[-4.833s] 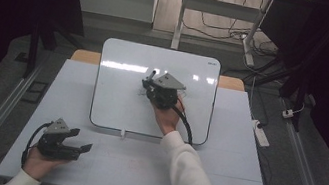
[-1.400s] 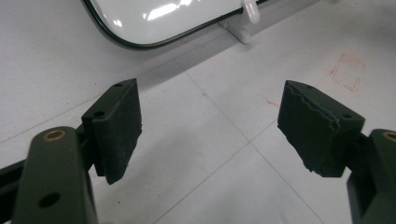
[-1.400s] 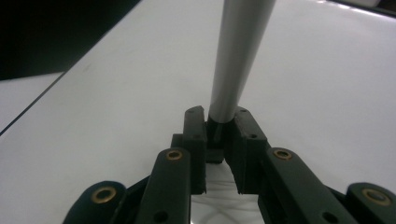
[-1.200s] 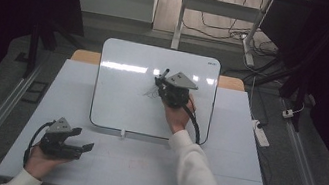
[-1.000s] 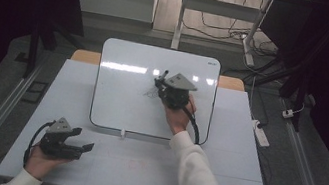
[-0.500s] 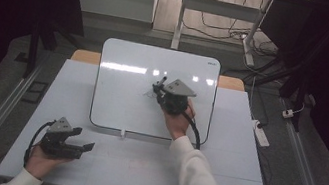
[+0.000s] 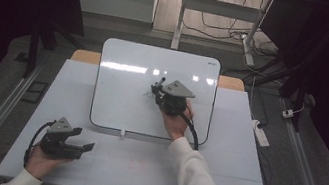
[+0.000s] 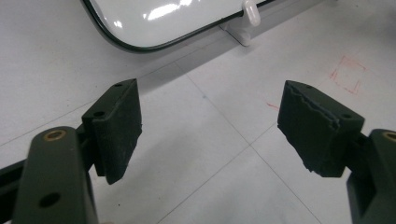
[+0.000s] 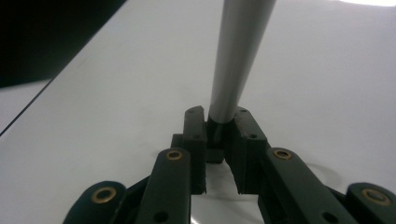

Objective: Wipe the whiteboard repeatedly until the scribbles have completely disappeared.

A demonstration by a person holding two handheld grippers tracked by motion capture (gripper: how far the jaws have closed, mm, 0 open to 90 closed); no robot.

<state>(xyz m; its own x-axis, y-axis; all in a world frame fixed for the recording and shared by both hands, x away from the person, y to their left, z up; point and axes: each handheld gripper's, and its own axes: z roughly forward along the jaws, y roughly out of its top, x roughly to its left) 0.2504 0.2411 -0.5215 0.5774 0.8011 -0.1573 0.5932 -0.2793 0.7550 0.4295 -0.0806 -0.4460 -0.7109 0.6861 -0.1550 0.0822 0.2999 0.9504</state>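
A white whiteboard (image 7: pixel 121 95) with a dark rim lies flat on the table's far half. My right gripper (image 7: pixel 156 92) is over its middle, shut on a grey marker (image 7: pixel 161 81) that stands tilted on the board. In the right gripper view the marker's barrel (image 9: pixel 238 51) rises from between the two pads of the right gripper (image 9: pixel 218 122). A small dark scribble (image 7: pixel 146 94) shows just left of the tip. My left gripper (image 7: pixel 82 139) rests in a hand at the table's front left, open, with nothing between the jaws of the left gripper (image 8: pixel 210 107).
A small white clip (image 8: pixel 250 11) sits at the whiteboard's near edge (image 8: pixel 140 46). A faint red square (image 8: pixel 348 74) is drawn on the white tabletop. A white power strip (image 7: pixel 261 134) lies on the floor to the right. Metal rails run along both table sides.
Since the earliest frame the right gripper has moved right across the board with the marker; over the last second it edged slightly toward the person. The left gripper stayed still.
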